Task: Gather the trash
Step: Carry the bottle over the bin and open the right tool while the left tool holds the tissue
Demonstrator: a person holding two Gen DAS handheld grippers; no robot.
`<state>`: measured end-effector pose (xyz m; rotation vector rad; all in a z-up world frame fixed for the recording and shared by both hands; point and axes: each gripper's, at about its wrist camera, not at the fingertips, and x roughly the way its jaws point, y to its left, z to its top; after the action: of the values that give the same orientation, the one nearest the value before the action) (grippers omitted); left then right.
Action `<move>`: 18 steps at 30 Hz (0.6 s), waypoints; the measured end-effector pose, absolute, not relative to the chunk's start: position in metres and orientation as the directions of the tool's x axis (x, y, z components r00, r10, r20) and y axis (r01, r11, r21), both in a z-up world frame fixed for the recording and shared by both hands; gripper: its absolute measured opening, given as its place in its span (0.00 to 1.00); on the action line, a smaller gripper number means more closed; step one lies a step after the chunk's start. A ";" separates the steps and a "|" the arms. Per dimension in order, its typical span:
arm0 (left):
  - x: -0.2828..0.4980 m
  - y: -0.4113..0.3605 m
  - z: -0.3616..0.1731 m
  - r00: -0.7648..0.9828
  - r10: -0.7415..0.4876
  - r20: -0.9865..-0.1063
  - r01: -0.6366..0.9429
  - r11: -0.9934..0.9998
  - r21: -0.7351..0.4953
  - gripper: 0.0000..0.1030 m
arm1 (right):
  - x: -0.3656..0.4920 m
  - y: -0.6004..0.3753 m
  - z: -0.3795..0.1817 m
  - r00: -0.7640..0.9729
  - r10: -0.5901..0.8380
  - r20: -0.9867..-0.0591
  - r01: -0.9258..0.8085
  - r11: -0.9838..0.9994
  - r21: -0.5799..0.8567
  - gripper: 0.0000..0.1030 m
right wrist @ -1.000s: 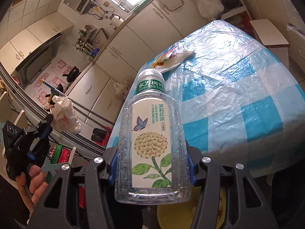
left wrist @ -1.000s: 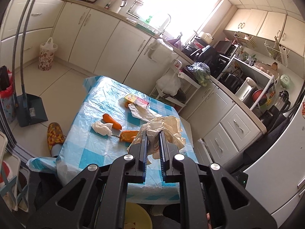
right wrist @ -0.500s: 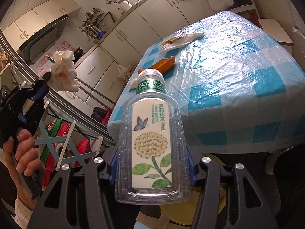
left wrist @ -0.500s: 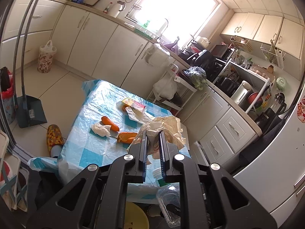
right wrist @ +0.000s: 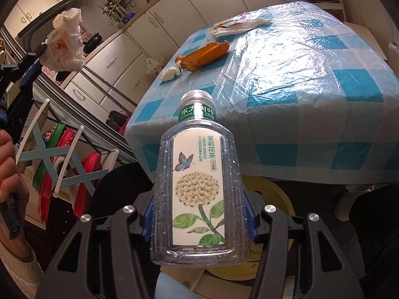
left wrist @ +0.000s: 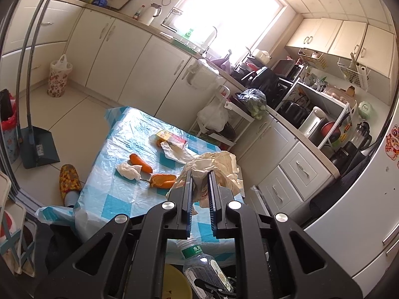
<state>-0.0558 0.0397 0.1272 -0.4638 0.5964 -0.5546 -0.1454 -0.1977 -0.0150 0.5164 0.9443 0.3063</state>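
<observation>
My left gripper point(left wrist: 200, 174) is shut on a crumpled cream paper wad point(left wrist: 219, 167), held high above the near table edge; the wad also shows in the right wrist view point(right wrist: 66, 42). My right gripper point(right wrist: 199, 214) is shut on an empty clear tea bottle point(right wrist: 199, 186), held low in front of the table, above a yellow bin point(right wrist: 271, 191). The bottle shows in the left wrist view point(left wrist: 202, 266), and the bin point(left wrist: 174, 284) below it. On the blue checked table point(left wrist: 119, 199) lie orange peels point(left wrist: 162, 179), a white tissue point(left wrist: 128, 170) and a wrapper point(left wrist: 172, 139).
Cream cabinets point(left wrist: 139, 67) line the back wall. A dustpan point(left wrist: 37, 144) and a slippered foot point(left wrist: 69, 182) are on the floor left of the table. A rack with slippers point(right wrist: 62, 174) stands left of the bin. A fridge point(left wrist: 361, 211) is at right.
Both grippers have pulled back from the table. The bottle has dropped below the table edge to above the yellow bin. The left gripper has risen with the paper wad.
</observation>
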 end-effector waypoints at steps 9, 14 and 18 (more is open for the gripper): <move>-0.056 0.043 0.128 0.695 -0.607 -0.386 0.345 0.752 -0.561 0.11 | -0.150 -0.185 -0.017 0.538 0.434 -0.723 -0.071 0.878 0.474 0.53; -0.056 0.044 0.128 0.695 -0.608 -0.384 0.346 0.751 -0.563 0.11 | -0.147 -0.175 -0.033 0.463 0.405 -0.788 -0.074 0.904 0.421 0.60; -0.059 0.047 0.128 0.698 -0.608 -0.379 0.349 0.751 -0.561 0.11 | -0.147 -0.175 -0.040 0.433 0.383 -0.816 -0.053 0.915 0.401 0.63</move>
<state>-0.0587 0.0474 0.1279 -0.4775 0.5840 -0.5560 -0.1466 -0.1755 -0.0400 0.3387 1.0943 0.2783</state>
